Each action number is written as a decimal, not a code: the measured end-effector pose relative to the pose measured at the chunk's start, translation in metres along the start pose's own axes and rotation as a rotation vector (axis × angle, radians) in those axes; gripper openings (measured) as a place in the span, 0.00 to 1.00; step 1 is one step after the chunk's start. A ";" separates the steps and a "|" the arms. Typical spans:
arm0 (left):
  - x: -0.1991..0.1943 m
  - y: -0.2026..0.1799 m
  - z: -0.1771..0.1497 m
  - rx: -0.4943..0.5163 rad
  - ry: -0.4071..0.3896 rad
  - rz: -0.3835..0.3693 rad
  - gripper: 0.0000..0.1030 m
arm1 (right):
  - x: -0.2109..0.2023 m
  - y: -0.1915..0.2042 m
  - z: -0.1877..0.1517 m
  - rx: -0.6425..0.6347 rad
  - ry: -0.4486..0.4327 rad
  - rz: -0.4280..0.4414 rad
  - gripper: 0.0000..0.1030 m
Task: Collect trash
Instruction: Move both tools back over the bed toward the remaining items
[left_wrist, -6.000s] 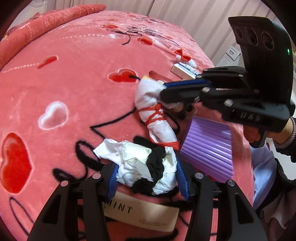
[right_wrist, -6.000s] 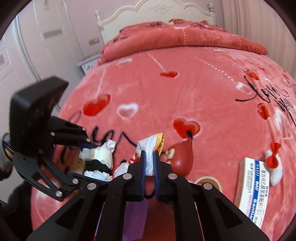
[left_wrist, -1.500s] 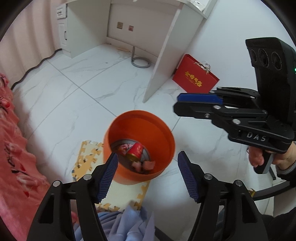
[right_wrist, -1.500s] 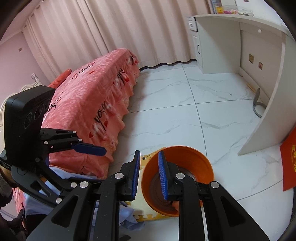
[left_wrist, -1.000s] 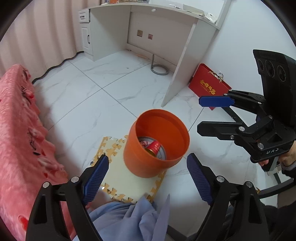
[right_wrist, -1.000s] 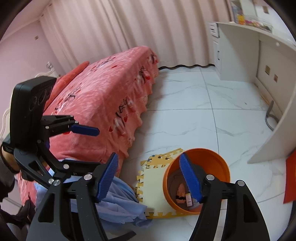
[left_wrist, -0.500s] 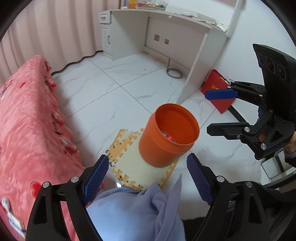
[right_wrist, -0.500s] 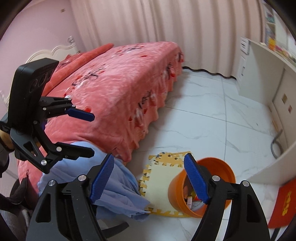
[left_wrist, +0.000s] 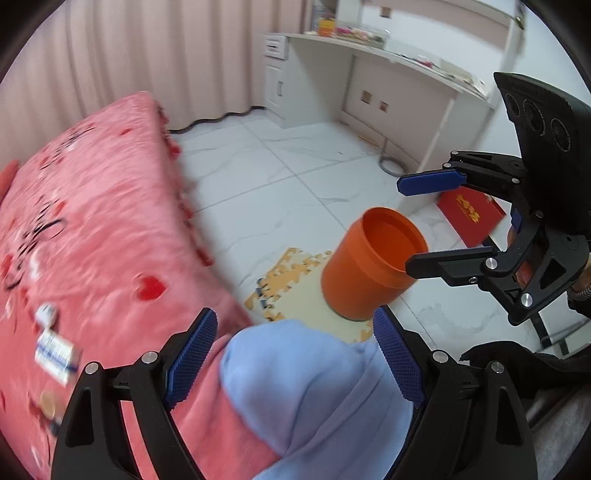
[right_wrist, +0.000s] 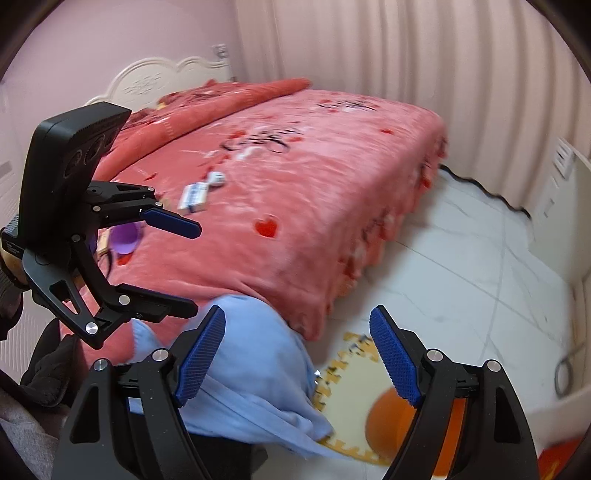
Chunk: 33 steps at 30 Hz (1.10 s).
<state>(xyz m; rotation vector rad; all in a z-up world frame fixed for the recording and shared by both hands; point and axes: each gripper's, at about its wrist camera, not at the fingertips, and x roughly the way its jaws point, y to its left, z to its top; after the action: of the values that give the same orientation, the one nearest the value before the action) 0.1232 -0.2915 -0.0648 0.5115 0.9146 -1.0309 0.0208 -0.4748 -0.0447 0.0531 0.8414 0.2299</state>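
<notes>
The orange trash bin stands on a foam mat on the floor; in the right wrist view the bin is low and blurred. My left gripper is open and empty, above a pale blue cloth at the bed's edge. My right gripper is empty and its jaws are opening. On the pink bed lie a white-and-blue box, a purple cup and a small white item. The other views also show the right gripper and the left gripper.
A white desk runs along the far wall, with a red bag on the floor beside it. Marble floor tiles lie between bed and desk. Pink curtains hang behind the bed. A hand holds each gripper.
Both views have swung away from the bin toward the bed. The bin has slid right and low in frame. The right jaws have spread wider. The trash held six seconds ago is gone from both grippers.
</notes>
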 end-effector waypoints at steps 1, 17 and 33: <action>-0.006 0.004 -0.005 -0.013 -0.004 0.007 0.87 | 0.003 0.007 0.005 -0.013 0.000 0.011 0.79; -0.095 0.105 -0.108 -0.282 -0.046 0.193 0.87 | 0.082 0.157 0.077 -0.264 0.026 0.223 0.80; -0.119 0.229 -0.152 -0.464 -0.034 0.263 0.87 | 0.172 0.228 0.139 -0.357 0.076 0.314 0.80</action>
<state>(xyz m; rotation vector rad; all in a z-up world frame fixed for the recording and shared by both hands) 0.2418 -0.0164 -0.0577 0.2142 0.9890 -0.5614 0.1943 -0.2084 -0.0467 -0.1603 0.8551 0.6778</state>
